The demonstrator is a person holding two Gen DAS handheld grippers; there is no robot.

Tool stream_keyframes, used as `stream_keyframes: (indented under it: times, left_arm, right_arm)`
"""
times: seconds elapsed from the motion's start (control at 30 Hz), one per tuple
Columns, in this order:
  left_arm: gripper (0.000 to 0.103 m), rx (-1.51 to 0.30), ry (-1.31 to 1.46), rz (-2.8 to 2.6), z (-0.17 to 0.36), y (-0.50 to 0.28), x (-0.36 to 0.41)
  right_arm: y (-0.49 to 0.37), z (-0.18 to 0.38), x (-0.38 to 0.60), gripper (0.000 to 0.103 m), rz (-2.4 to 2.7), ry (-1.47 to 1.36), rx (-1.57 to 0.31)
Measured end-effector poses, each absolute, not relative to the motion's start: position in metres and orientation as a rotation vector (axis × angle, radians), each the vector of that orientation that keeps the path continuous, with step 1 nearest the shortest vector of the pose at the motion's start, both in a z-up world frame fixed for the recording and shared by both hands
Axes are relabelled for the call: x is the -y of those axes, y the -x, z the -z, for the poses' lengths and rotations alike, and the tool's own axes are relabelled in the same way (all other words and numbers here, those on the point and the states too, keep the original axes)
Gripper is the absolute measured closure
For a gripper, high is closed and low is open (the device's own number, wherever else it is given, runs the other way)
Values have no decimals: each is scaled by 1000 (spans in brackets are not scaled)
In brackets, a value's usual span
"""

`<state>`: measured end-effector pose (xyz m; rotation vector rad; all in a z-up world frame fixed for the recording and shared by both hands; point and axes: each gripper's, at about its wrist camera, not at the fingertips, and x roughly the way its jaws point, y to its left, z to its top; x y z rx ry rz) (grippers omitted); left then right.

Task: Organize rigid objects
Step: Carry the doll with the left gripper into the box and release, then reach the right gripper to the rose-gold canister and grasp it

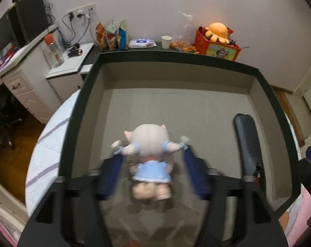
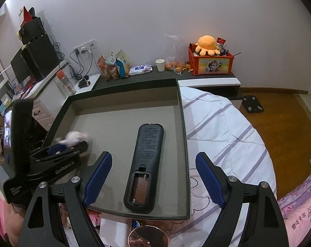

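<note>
A small doll [image 1: 150,144] with white hair and a light blue dress sits in the big dark-rimmed tray [image 1: 176,56], seen from behind and blurred. My left gripper [image 1: 151,154] is open around it, blue pads on either side with gaps to its body. In the right wrist view the doll [image 2: 74,136] and left gripper [image 2: 73,146] are at the tray's left side. A black remote [image 2: 145,164] lies face down in the tray [image 2: 181,111], its battery bay uncovered. My right gripper [image 2: 153,155] hovers open over it. The remote [image 1: 248,142] also shows right of the doll.
The tray rests on a white quilt [image 2: 221,127] with purple stripes. Behind it a dark shelf holds a red crate [image 2: 210,64] with an orange plush, a paper cup [image 2: 160,64], snack bags [image 2: 114,65] and wipes. A white nightstand [image 1: 67,68] stands to the left.
</note>
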<state>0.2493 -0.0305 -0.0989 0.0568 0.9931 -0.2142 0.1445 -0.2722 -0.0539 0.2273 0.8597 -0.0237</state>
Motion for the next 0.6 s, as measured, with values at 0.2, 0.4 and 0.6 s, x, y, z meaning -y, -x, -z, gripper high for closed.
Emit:
stream_keyframes:
  times: [0.2, 0.4, 0.6]
  left_arm:
    - [0, -911, -87, 197, 78, -231, 31]
    - [0, -858, -80, 202, 50, -205, 23]
    - [0, -796, -98, 154, 24, -166, 13]
  right_arm:
    - [-134, 49, 272, 18, 26, -233, -857]
    - [-110, 33, 272, 18, 38, -234, -821]
    - [-82, 18, 274, 18, 50, -242, -786]
